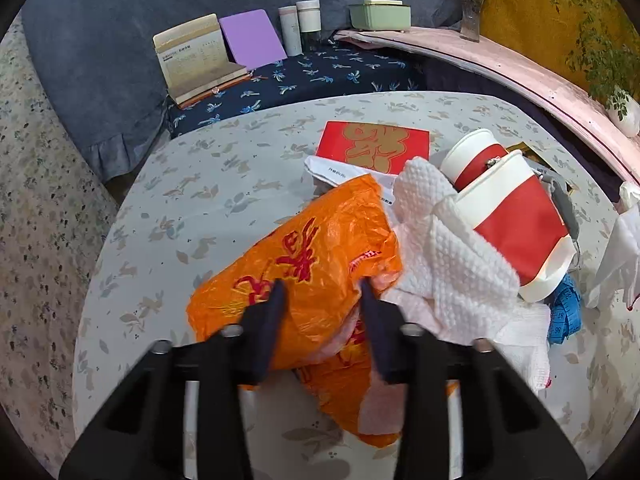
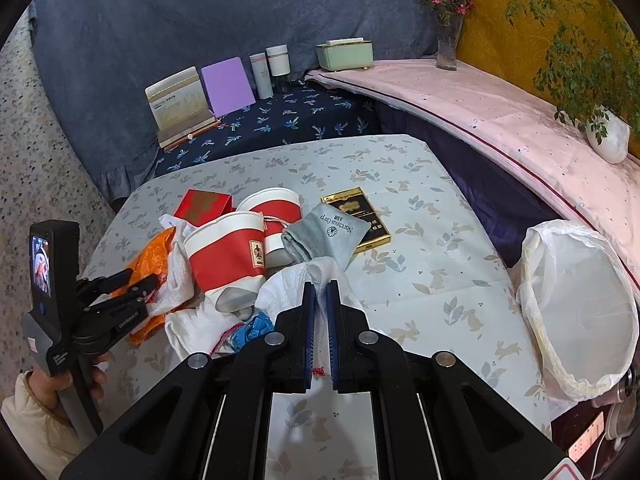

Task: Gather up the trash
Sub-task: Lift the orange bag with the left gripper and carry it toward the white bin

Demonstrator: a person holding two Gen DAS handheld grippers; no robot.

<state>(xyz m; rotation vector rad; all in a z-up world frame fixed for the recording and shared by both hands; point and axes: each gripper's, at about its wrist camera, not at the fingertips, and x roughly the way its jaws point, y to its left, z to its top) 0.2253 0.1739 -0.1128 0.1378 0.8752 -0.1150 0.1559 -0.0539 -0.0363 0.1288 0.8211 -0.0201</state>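
A heap of trash lies on the table: an orange plastic bag (image 1: 312, 264), white paper towels (image 1: 448, 256), two red-and-white paper cups (image 1: 516, 224), a red envelope (image 1: 374, 146). My left gripper (image 1: 322, 292) has its fingers around a fold of the orange bag; it also shows in the right wrist view (image 2: 140, 282). My right gripper (image 2: 320, 292) is shut on a white paper towel (image 2: 296, 284) beside the cups (image 2: 230, 256). A white-lined trash bin (image 2: 580, 304) stands at the table's right edge.
A grey pouch (image 2: 324, 232) lies on a black-and-gold box (image 2: 360, 216). A blue measuring tape (image 1: 564, 312) sits under the towels. Books, bottles, a green box (image 2: 344, 54), a flower vase and a potted plant (image 2: 604, 136) stand behind the table.
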